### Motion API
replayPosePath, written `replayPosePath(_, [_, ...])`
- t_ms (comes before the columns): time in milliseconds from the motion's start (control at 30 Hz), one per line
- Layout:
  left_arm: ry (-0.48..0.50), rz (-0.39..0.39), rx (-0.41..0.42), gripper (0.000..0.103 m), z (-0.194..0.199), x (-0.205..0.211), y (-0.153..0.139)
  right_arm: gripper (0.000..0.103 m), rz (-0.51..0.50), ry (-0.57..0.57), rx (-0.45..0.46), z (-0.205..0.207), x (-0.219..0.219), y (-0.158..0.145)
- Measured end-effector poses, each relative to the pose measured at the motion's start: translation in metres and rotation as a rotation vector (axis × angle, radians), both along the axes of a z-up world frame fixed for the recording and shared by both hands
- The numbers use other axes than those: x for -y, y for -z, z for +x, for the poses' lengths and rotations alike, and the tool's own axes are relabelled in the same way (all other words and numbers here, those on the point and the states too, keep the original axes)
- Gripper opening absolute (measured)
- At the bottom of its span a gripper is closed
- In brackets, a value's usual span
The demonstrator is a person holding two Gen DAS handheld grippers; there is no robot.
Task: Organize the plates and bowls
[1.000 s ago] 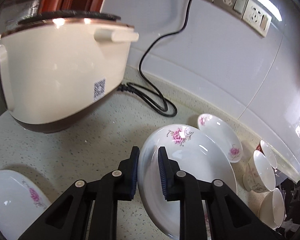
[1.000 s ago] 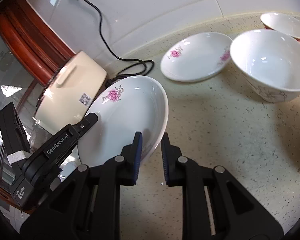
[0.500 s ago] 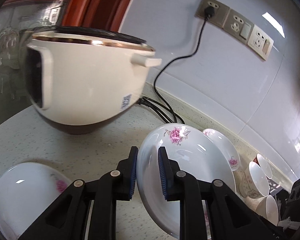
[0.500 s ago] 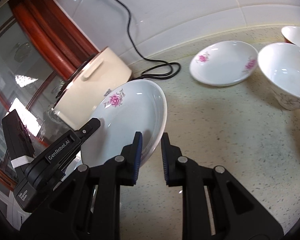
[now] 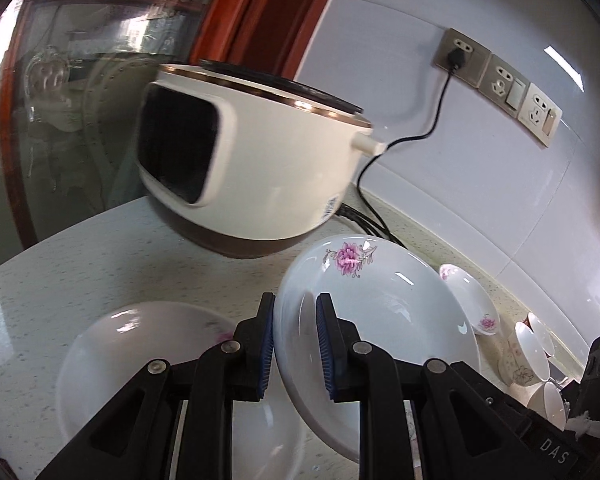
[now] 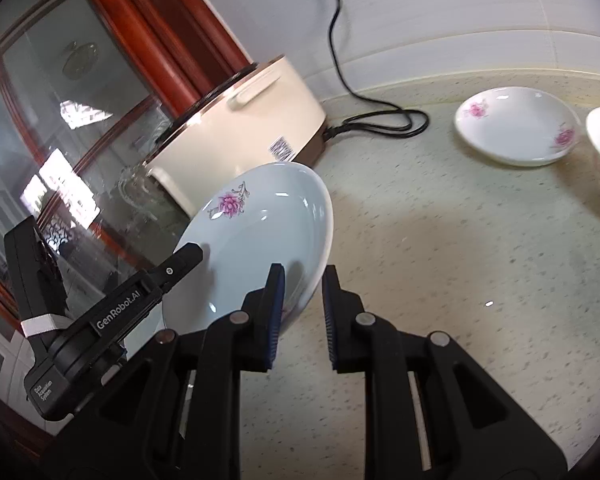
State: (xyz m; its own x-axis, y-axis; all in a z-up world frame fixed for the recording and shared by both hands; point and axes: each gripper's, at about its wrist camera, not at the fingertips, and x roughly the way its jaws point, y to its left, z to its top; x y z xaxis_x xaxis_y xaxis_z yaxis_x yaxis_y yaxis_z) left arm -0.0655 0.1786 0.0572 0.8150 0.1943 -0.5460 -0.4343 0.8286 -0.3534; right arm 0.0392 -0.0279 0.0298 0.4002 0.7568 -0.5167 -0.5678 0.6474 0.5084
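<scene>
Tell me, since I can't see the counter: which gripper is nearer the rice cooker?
Left. The left gripper holds the plate's rim beside the rice cooker; the right gripper grips the rim opposite, farther away.

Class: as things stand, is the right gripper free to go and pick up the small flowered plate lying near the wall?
Probably not yet. The right gripper is shut on the rim of the large plate, shared with the left gripper. The counter toward the small plate looks clear.

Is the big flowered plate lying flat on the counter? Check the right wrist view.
No: the flowered plate is tilted up off the counter, its rim pinched by both the left gripper and the right gripper.
</scene>
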Motion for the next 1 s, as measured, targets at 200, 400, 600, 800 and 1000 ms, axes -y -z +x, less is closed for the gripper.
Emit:
replayPosePath(200, [-0.045, -0.018, 0.011, 0.022, -0.023, -0.017, 0.003, 0.022, -0.006, -0.073, 0.016, -0.014, -0.020, 0.002])
replayPosePath(400, [-0.080, -0.009, 0.023, 0.022, -0.045, -0.031, -0.001, 0.022, -0.032, -0.125, 0.023, -0.025, -0.039, 0.006])
replayPosePath(600, [-0.095, 0.003, 0.028, 0.023, -0.060, -0.039, -0.007, 0.022, -0.057, -0.166, 0.026, -0.031, -0.055, 0.010])
replayPosePath(800, [-0.103, -0.004, 0.009, 0.023, -0.070, -0.046, -0.001, 0.022, -0.076, -0.191, 0.062, -0.038, -0.067, 0.009])
replayPosePath(1000, [-0.120, -0.015, -0.002, 0.023, -0.083, -0.055, 0.008, 0.022, -0.105, -0.219, 0.091, -0.043, -0.078, 0.011])
